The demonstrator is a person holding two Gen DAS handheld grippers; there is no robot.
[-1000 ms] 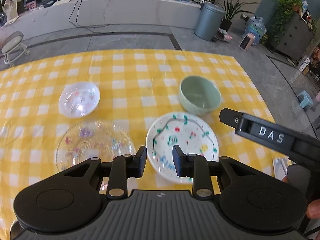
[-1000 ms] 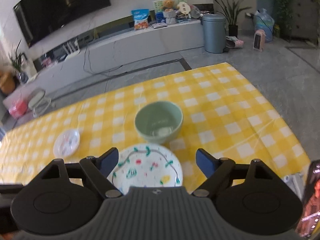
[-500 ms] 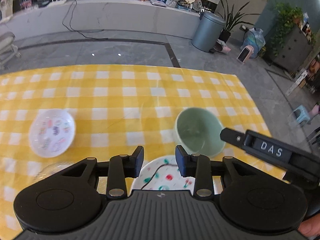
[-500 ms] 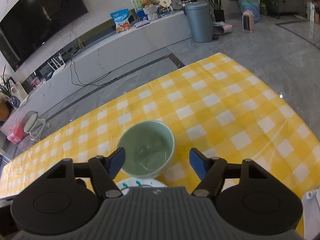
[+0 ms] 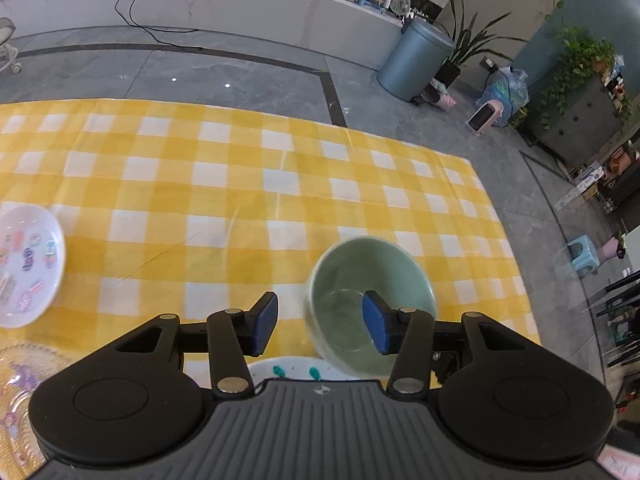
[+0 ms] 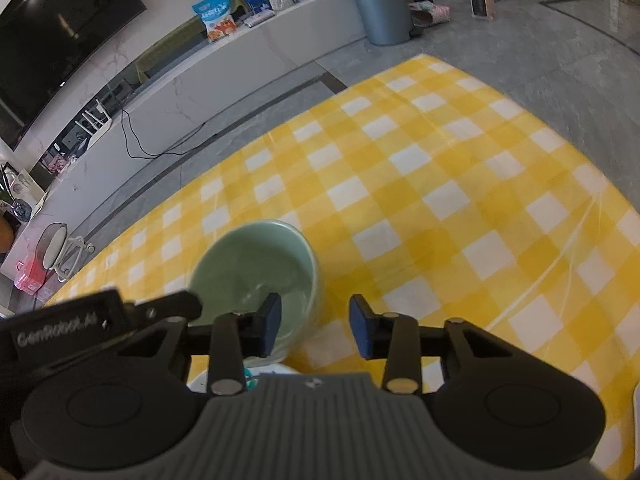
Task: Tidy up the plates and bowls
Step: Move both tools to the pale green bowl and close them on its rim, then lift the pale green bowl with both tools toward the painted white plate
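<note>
A pale green bowl (image 5: pixel 370 300) stands on the yellow checked tablecloth (image 5: pixel 240 184). My left gripper (image 5: pixel 320 322) is open, its jaws astride the bowl's left wall, the right fingertip inside the bowl. My right gripper (image 6: pixel 315 325) is open, its jaws astride the bowl's (image 6: pixel 256 276) right wall, the left fingertip inside. A white painted plate (image 5: pixel 296 368) lies just under both grippers, mostly hidden. A small white patterned dish (image 5: pixel 28 266) lies at the left. A clear glass plate (image 5: pixel 20 384) lies at the lower left.
The left gripper body (image 6: pixel 80 324) shows at the left of the right wrist view. The table's far edge (image 5: pixel 280 116) and right edge (image 6: pixel 580 136) drop to a grey floor. A grey bin (image 5: pixel 414 60) stands beyond.
Both grippers have moved forward over the painted plate up to the green bowl. The left gripper's jaws have opened wider; the right gripper's jaws have narrowed and now straddle the bowl's wall.
</note>
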